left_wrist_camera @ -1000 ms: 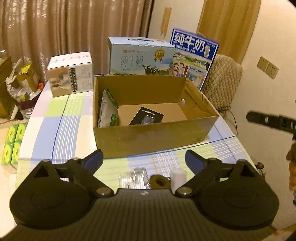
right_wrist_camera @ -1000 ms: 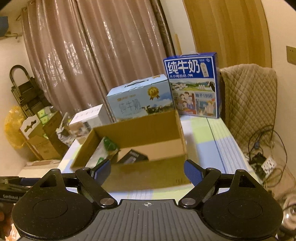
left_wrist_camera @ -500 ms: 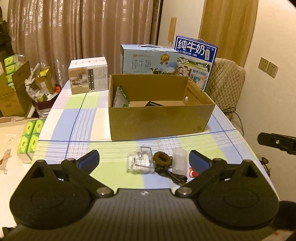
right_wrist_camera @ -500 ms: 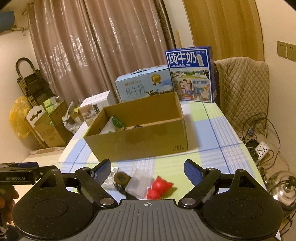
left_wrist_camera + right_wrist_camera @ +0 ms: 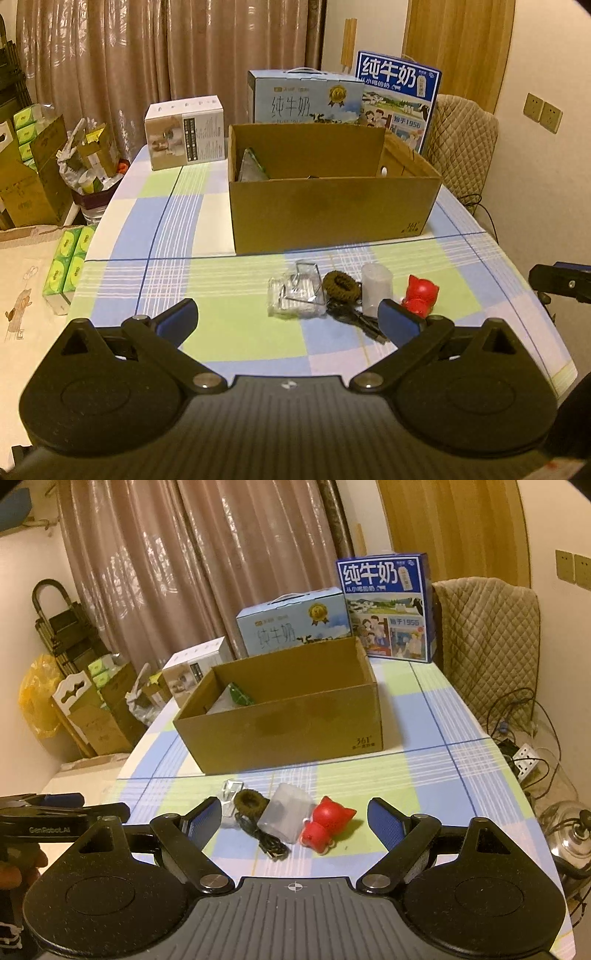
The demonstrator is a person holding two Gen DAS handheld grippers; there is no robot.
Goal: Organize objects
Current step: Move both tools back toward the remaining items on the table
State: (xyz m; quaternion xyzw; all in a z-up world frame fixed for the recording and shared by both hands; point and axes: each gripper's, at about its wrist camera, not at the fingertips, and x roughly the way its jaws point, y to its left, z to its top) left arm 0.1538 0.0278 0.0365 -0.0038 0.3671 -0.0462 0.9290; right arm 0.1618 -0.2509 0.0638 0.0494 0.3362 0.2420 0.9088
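Note:
An open cardboard box (image 5: 332,214) (image 5: 288,734) stands mid-table with a green-and-silver pouch (image 5: 251,168) (image 5: 240,698) leaning inside. In front of it lie a clear plastic packet (image 5: 295,299) (image 5: 231,792), a brown hair tie (image 5: 341,286) (image 5: 252,802), a black cable (image 5: 354,319) (image 5: 266,840), a frosted plastic case (image 5: 376,286) (image 5: 284,810) and a red toy figure (image 5: 421,295) (image 5: 327,821). My left gripper (image 5: 288,325) hangs open just short of these items, empty. The right gripper (image 5: 293,819) is open too, its fingers either side of the case and the red toy, not touching.
Two blue milk cartons (image 5: 306,98) (image 5: 397,92) and a white carton (image 5: 184,131) stand behind the box. A quilted chair (image 5: 487,635) sits at the right, with cables and a power strip (image 5: 524,760) on the floor. Boxes and bags (image 5: 33,170) crowd the left.
Both grippers have drawn back from the box and sunk a little. The small items on the cloth have come into view between the fingers.

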